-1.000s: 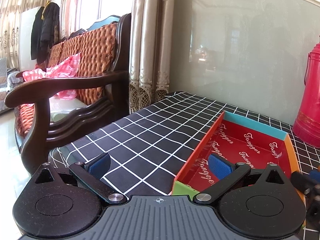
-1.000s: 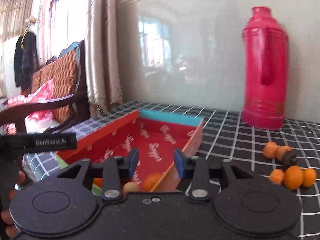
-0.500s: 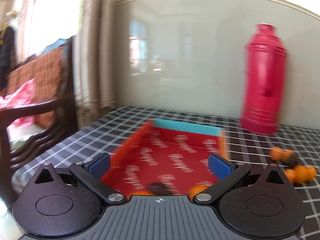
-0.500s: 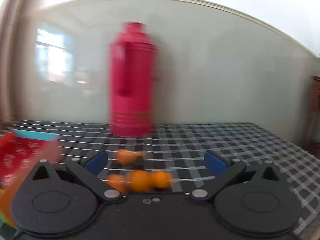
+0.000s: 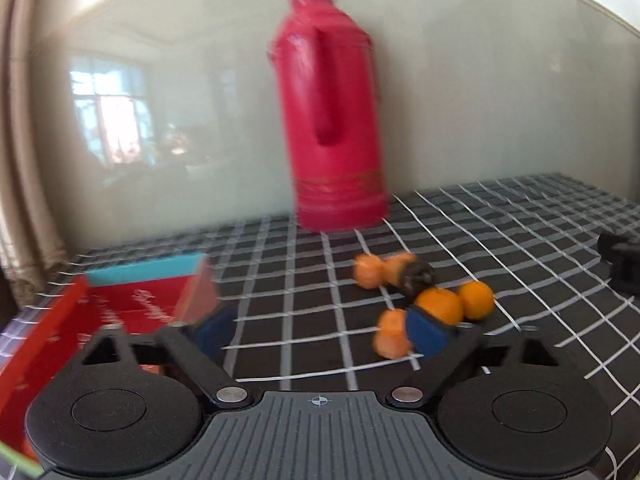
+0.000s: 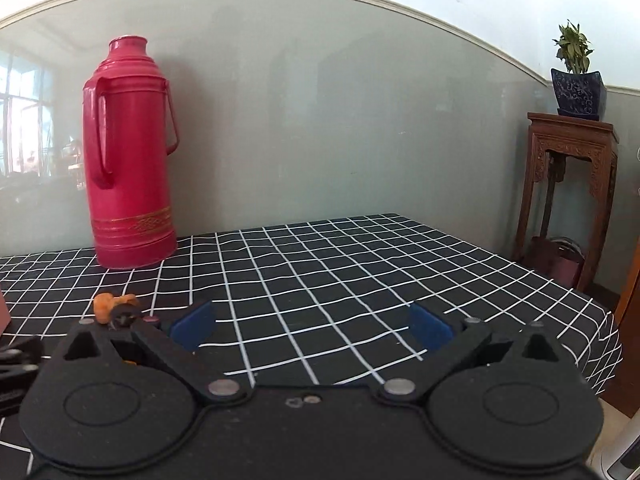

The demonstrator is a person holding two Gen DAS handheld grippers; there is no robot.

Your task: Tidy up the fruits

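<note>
In the left wrist view, several small orange fruits point(image 5: 438, 306) and one dark fruit point(image 5: 418, 276) lie in a cluster on the black checked tablecloth point(image 5: 304, 296). A red tray point(image 5: 120, 308) with a teal far wall sits at the left. My left gripper point(image 5: 320, 330) is open and empty, low over the cloth between tray and fruits; its right fingertip is just in front of the nearest orange fruit point(image 5: 392, 334). My right gripper point(image 6: 312, 324) is open and empty over bare cloth; part of the fruit cluster point(image 6: 106, 306) shows behind its left finger.
A tall red thermos point(image 5: 332, 128) stands at the back by the wall; it also shows in the right wrist view point(image 6: 128, 156). A wooden stand point(image 6: 568, 196) with a potted plant point(image 6: 576, 76) is beyond the table's right edge. The other gripper's black body point(image 5: 620, 268) shows at the right.
Both grippers have swung right. The left view went from sofa and tray to the fruit cluster. The right gripper opened wide and now faces the table's right part.
</note>
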